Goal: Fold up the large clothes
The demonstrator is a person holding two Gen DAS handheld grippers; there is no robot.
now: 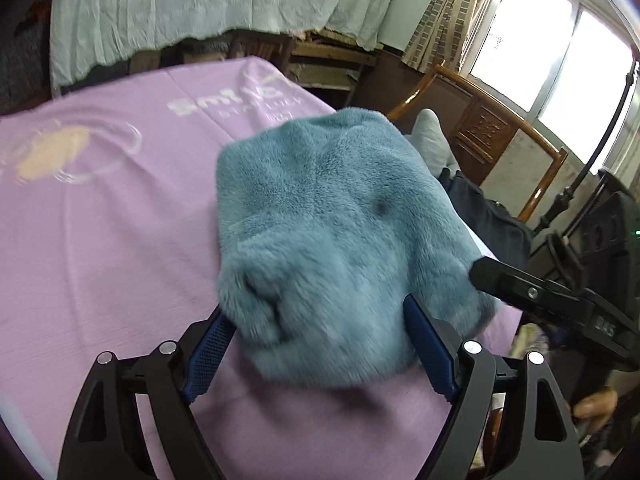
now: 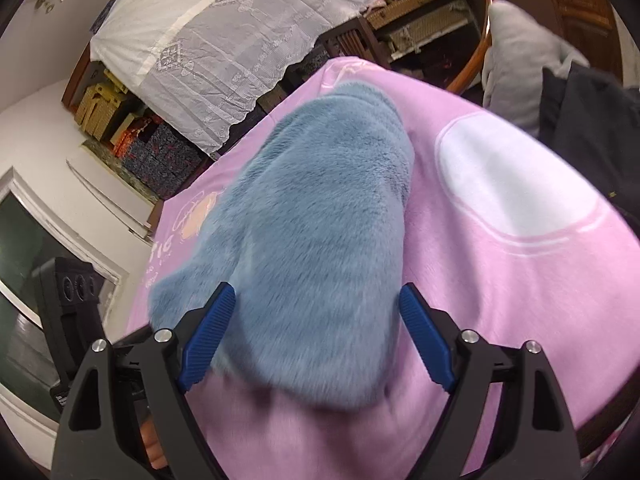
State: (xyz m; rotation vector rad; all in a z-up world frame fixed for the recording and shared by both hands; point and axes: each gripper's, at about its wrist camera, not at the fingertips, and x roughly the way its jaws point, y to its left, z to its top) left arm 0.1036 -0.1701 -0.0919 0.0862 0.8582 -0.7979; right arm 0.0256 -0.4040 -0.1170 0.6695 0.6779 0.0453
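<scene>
- Left gripper (image 1: 320,320): fingers spread wide, one on each side of the near end of the fleece (image 1: 336,220). The pads stand just beside the pile; whether they touch it cannot be told. Nothing is clamped.
- Fleece: a blue plush garment, bunched into a thick bundle, lying on the pink cloth (image 1: 100,240) that covers the counter, toward its right edge.
- Handling, as judged: soft, limp and light but bulky; the deep pile is likely to slip between the pads. A hold is best taken at a hem or corner, pinching a full layer rather than the fluffy surface.
- Right gripper (image 2: 316,332): fingers likewise parted, straddling the near end of the bundle, holding nothing.
- Dark clothes (image 2: 592,120) lie at the far right.
</scene>
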